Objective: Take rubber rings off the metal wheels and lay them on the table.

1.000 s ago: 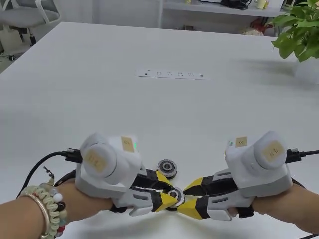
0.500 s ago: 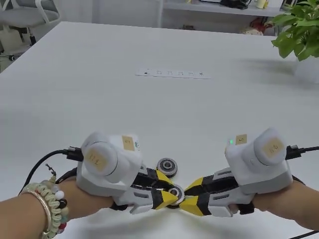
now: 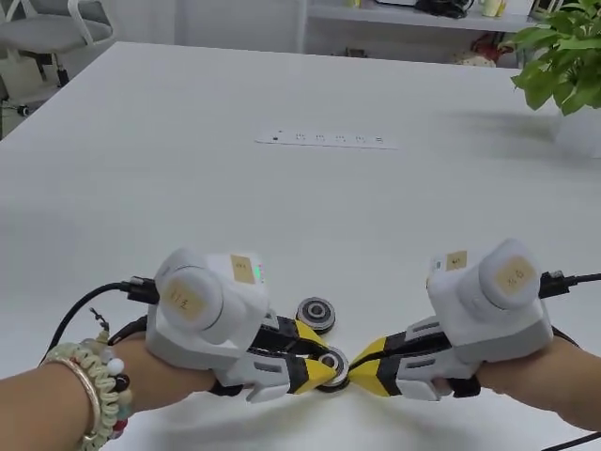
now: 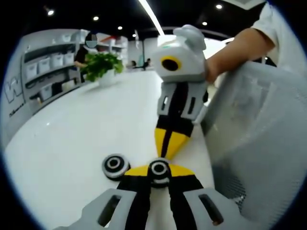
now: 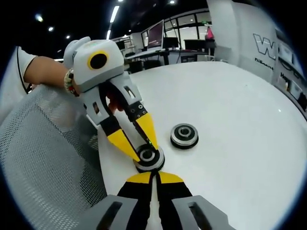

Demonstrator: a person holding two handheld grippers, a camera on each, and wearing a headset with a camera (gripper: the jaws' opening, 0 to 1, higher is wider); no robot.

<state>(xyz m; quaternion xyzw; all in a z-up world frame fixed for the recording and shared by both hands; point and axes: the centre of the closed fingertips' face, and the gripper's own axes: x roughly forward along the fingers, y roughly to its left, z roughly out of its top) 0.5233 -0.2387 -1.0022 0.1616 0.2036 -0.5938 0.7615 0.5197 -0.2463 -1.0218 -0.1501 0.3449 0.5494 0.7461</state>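
Left tool (image 3: 327, 363) and right tool (image 3: 356, 372): white bodies, yellow-black jaws.

Our left gripper (image 4: 159, 171) clamps a wheel (image 4: 159, 167); we see a second wheel (image 4: 115, 166) at its nine o'clock, the right gripper (image 4: 169, 145) at twelve.

Right hand-held gripper (image 3: 351, 377), jaws drawn from spread to together, tips now against the held wheel (image 3: 331, 361)
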